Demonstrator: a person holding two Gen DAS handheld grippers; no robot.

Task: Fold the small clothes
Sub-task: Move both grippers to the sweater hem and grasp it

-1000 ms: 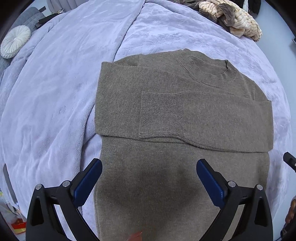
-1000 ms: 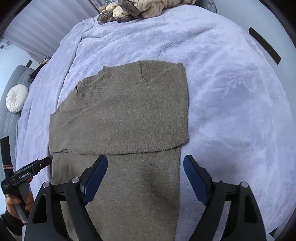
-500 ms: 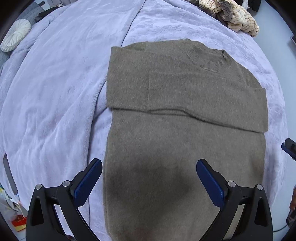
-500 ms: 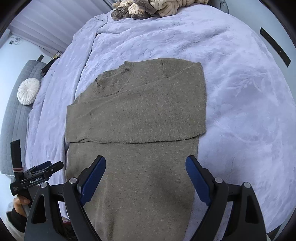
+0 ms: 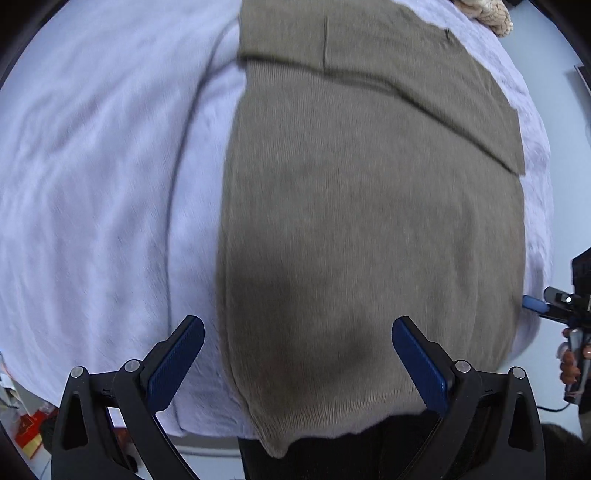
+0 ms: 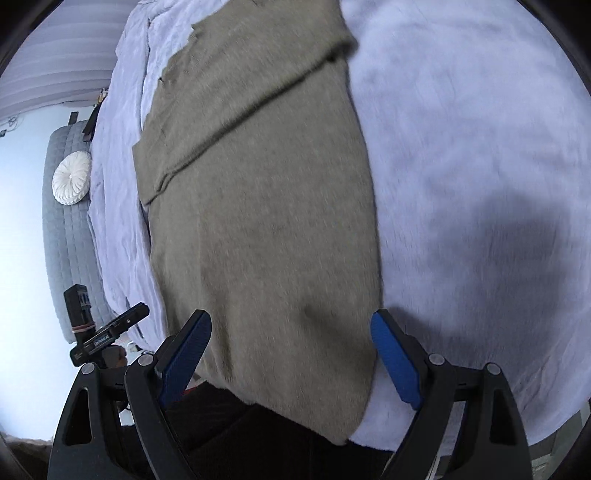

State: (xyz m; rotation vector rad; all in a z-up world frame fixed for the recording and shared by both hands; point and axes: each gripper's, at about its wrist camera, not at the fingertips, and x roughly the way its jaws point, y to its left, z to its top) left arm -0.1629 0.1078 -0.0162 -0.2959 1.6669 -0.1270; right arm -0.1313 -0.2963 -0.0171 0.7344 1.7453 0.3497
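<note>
A taupe knit sweater (image 5: 369,206) lies flat on a lilac plush blanket (image 5: 103,177), its sleeves folded across the chest at the far end. Its hem hangs over the near bed edge. My left gripper (image 5: 297,360) is open and empty, low over the hem's left corner. My right gripper (image 6: 290,354) is open and empty, over the hem's right corner; the sweater (image 6: 258,206) fills the middle of that view. Each gripper shows at the edge of the other's view, the right one (image 5: 554,306) and the left one (image 6: 107,332).
A pile of striped cream knitwear (image 5: 487,14) lies at the far end of the bed. A grey quilted sofa (image 6: 66,236) with a round white cushion (image 6: 72,177) stands left of the bed. Floor clutter (image 5: 29,428) shows below the near left edge.
Both grippers have moved back toward me and down to the sweater's hem at the near bed edge. Both stay open. The sweater has not moved.
</note>
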